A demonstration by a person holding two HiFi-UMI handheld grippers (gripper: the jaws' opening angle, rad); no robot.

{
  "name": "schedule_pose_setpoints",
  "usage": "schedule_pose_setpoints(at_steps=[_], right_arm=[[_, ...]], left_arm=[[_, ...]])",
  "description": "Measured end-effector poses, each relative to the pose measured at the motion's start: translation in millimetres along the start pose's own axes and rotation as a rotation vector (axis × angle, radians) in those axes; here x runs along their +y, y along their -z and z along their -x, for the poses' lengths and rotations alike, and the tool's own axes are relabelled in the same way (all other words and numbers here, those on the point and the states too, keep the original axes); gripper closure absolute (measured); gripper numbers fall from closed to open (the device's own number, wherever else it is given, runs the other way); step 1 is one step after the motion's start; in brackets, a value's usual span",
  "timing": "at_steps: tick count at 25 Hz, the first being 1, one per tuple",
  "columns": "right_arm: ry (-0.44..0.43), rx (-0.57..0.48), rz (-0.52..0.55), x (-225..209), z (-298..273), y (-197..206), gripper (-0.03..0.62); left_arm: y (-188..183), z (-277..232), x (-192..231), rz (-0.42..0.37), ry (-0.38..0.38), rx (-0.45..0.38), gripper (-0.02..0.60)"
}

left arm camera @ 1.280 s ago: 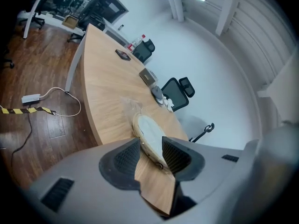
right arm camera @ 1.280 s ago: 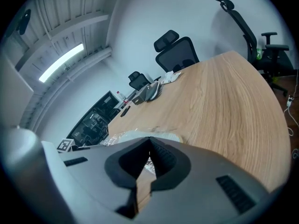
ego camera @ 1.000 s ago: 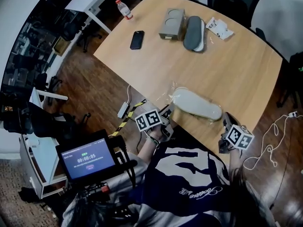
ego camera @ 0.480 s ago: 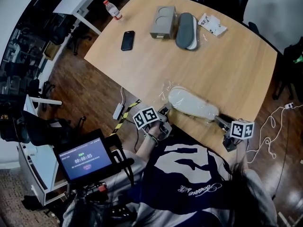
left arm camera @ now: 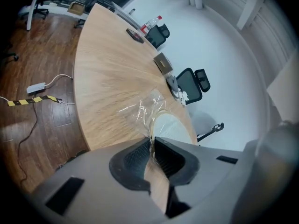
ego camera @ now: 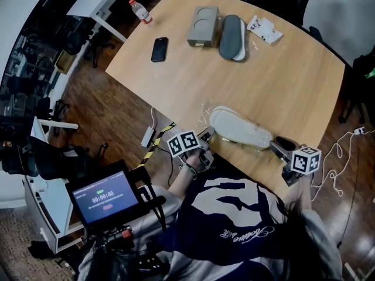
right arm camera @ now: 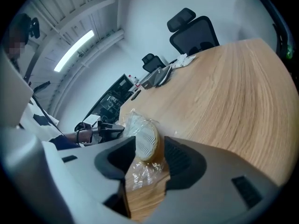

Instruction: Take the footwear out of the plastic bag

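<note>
A pale slipper (ego camera: 240, 127) lies inside a clear plastic bag (ego camera: 212, 115) near the front edge of the wooden table (ego camera: 281, 81). At the bag's left end, my left gripper (ego camera: 206, 138) is closing. In the left gripper view its jaws (left arm camera: 152, 141) pinch the crinkled film of the plastic bag (left arm camera: 145, 111), with the slipper (left arm camera: 170, 127) just beyond. At the slipper's right end my right gripper (ego camera: 278, 144) stands open. The right gripper (right arm camera: 149, 155) frames the slipper's ribbed sole end (right arm camera: 145, 141) without its pads touching it.
At the table's far side lie a dark grey slipper (ego camera: 231, 37), a grey box (ego camera: 202, 26), a black phone (ego camera: 158, 49), a water bottle (ego camera: 139, 10) and a paper packet (ego camera: 263, 30). Office chairs (right arm camera: 194, 29) stand behind the table. A timer screen (ego camera: 105, 195) hangs at the lower left.
My right gripper has opened and shifted up toward the slipper's right end. My left gripper stays at the bag's left end.
</note>
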State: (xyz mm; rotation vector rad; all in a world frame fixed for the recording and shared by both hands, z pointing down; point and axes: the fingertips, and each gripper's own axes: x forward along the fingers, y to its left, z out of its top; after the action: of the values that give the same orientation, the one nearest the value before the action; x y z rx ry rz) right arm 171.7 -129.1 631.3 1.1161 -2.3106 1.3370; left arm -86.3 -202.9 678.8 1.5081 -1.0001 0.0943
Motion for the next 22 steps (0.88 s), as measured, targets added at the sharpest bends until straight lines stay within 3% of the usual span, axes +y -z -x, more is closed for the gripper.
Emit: schedule_pose_setpoints(at_steps=[8,14,17,18,22], right_arm=[[-0.041,0.071,-0.031,-7.7,-19.7,20.3,0.405],[-0.217,0.106,-0.134,11.5,-39.8,11.1,0.407],[-0.212,0.115,-0.153,14.8,-54.7,11.6,0.420],[-0.202,0.113,-0.158,16.1,-57.7,10.6,0.467],[-0.172,0.111,-0.172,14.9,-55.2,12.1,0.487]], left_arm=[[0.0,-2.1,2.7,0.003,-0.002,0.004,0.543],[-0.5,-6.0,3.3,-0.004,-0.016,0.010,0.551],[-0.8,-7.8,4.0,-0.004,-0.020,0.011,0.551],[-1.1,-8.2,4.0,0.000,-0.018,0.011,0.552],[-2.4,-6.2,3.3,0.020,0.007,-0.008,0.555]])
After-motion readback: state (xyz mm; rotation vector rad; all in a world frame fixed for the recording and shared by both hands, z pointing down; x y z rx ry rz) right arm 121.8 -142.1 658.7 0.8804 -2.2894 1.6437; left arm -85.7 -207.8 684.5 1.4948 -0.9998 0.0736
